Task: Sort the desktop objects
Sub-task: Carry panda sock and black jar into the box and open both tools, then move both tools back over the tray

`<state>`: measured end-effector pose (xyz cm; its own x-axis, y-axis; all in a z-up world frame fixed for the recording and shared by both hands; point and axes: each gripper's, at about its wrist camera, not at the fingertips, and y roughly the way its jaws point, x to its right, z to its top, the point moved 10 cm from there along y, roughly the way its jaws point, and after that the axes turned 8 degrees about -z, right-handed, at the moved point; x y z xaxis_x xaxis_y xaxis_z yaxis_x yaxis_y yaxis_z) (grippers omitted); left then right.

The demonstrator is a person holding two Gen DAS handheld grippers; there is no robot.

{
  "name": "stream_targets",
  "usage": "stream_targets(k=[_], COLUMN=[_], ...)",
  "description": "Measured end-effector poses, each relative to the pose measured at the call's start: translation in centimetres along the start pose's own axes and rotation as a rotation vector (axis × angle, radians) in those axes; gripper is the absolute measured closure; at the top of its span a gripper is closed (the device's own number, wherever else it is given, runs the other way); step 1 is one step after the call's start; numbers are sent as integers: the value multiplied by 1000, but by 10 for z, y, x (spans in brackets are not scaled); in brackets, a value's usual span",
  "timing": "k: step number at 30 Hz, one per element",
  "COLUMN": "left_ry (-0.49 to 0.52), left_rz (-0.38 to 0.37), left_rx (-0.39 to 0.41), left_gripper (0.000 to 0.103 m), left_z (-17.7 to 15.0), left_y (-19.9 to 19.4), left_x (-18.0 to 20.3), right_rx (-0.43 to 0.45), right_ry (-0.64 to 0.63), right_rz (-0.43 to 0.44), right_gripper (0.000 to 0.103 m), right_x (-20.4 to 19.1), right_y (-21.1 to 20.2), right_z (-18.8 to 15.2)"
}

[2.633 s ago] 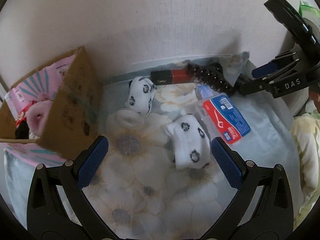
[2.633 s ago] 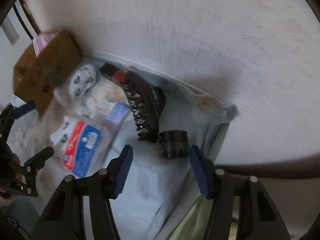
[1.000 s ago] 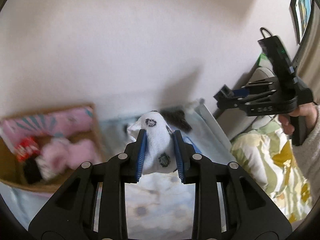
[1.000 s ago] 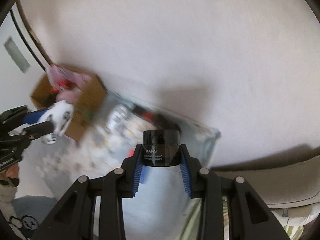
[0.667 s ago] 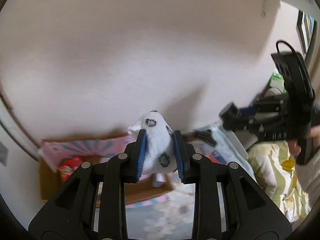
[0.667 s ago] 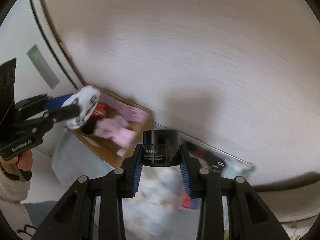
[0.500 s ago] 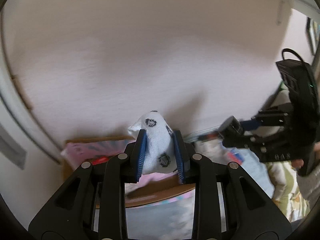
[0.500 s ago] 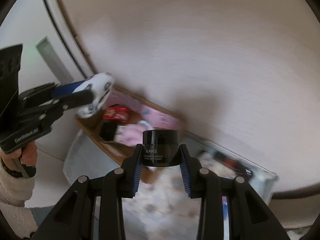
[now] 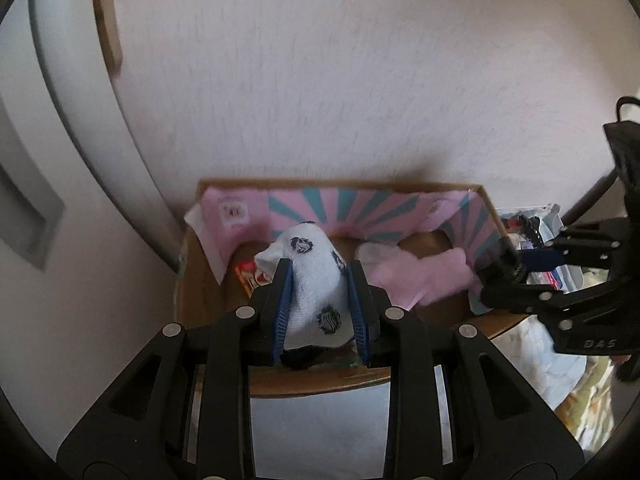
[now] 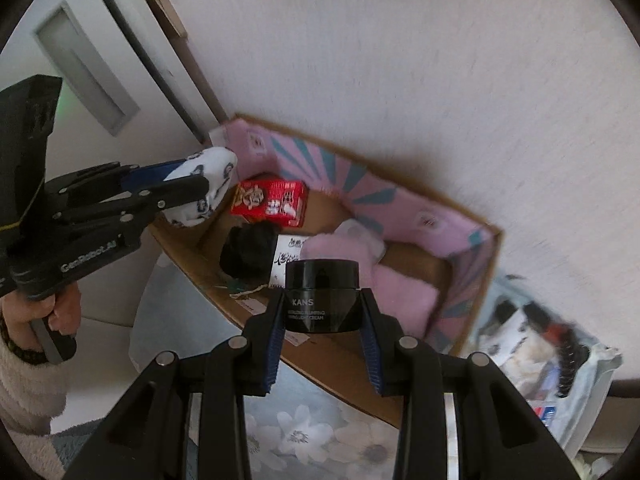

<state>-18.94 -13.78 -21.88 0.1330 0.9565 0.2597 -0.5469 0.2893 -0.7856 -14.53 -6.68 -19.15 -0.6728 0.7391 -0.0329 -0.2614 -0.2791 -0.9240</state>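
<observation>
My left gripper [image 9: 320,280] is shut on a white sock with black spots [image 9: 314,276] and holds it over the left part of a cardboard box [image 9: 320,384]. It also shows in the right wrist view [image 10: 188,188], with the sock [image 10: 208,184] above the box's left corner. My right gripper [image 10: 322,312] is shut on a black cream jar [image 10: 322,296] above the box's near wall [image 10: 352,364]. It also shows in the left wrist view [image 9: 516,276], at the box's right wall.
The box has a pink and teal lining [image 10: 360,196] and holds a red packet [image 10: 272,200], a black bundle [image 10: 248,256] and pink fluffy items [image 10: 396,292]. More objects lie on a pale cloth [image 10: 540,344] to the right. A flower-print cloth [image 10: 312,436] covers the near surface.
Both grippers have swung left from the cloth to the cardboard box and lowered towards it, each still holding its object. The box now fills the middle of both views.
</observation>
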Motion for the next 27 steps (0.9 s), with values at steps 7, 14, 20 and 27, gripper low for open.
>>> stream_targets(k=[7,14,20,27], left_ry=[9,-14,-46,-63], left_rz=[-29,-61,-9,-39], left_rx=[-31,-30,50,82], left_gripper=[79,76,0,0], left_z=[-10,-8,8,24], left_y=[18,27,4,-13], left_x=[0,-3,-13,-12], right_rx=[-69,-80,19,31], right_ry=[54,85,99,128], right_rz=[-8,19,-61,-75], right_gripper=[71,67,24,24], right_x=[-11,-14,-6,3], right_y=[37,44,23,7], right_z=[-7,-1,11,13])
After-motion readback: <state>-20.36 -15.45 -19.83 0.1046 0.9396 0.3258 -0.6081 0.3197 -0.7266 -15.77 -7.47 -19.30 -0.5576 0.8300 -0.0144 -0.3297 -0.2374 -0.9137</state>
